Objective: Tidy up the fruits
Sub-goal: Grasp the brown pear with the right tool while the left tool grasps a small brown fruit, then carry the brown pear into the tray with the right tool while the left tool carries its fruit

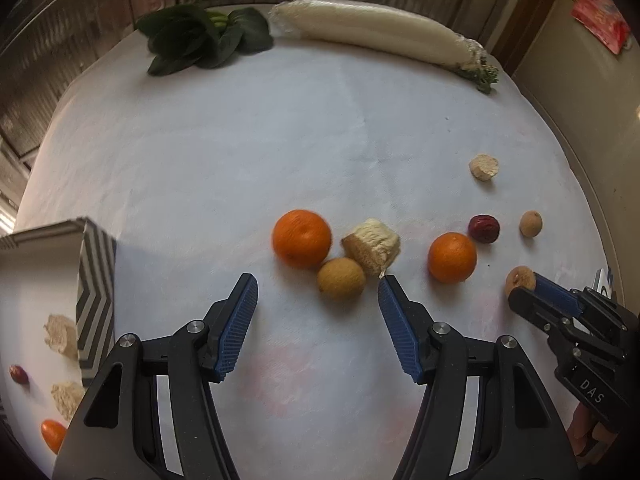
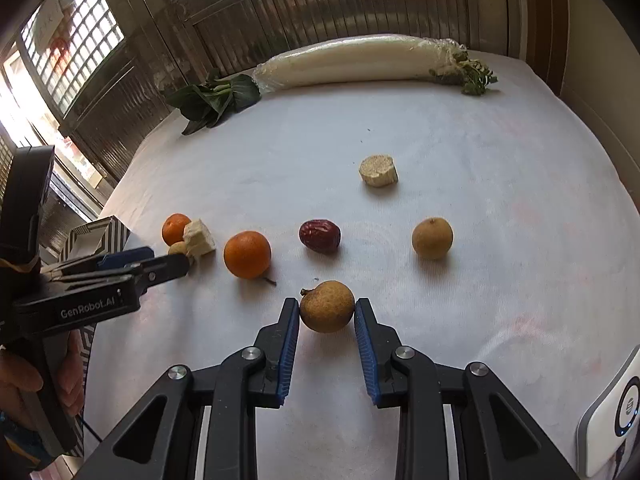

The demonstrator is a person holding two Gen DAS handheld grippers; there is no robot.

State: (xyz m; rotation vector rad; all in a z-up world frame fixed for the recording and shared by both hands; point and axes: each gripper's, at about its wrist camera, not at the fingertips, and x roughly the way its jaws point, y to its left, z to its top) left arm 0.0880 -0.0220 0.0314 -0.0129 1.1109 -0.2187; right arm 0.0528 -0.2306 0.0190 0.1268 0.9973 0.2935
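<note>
Blue ribbed pads of the right claw point(image 2: 327, 314) sit pressed on both sides of a tan longan point(image 2: 327, 311), clamped on it just at the white cloth of the counter point(image 2: 500, 184). Step in hand, as I judge it: pick-up of one fruit for sorting; next comes a straight lift, then a carry across to the striped box point(image 1: 94, 280) at far left. Left claw point(image 1: 318, 292) stands apart and empty, aimed down at a second small longan point(image 1: 341, 279), which touches an orange point(image 1: 302, 237) and a pale spongy chunk point(image 1: 374, 245); closing there risks nudging both. Around: another orange point(image 2: 247, 254), a red date point(image 2: 319, 236), a third longan point(image 2: 432, 238), a cut beige piece point(image 2: 378, 170). White radish point(image 2: 352, 62) and leafy greens point(image 2: 212, 98) lie well apart at the far edge. The left tool crosses the route to the box.
</note>
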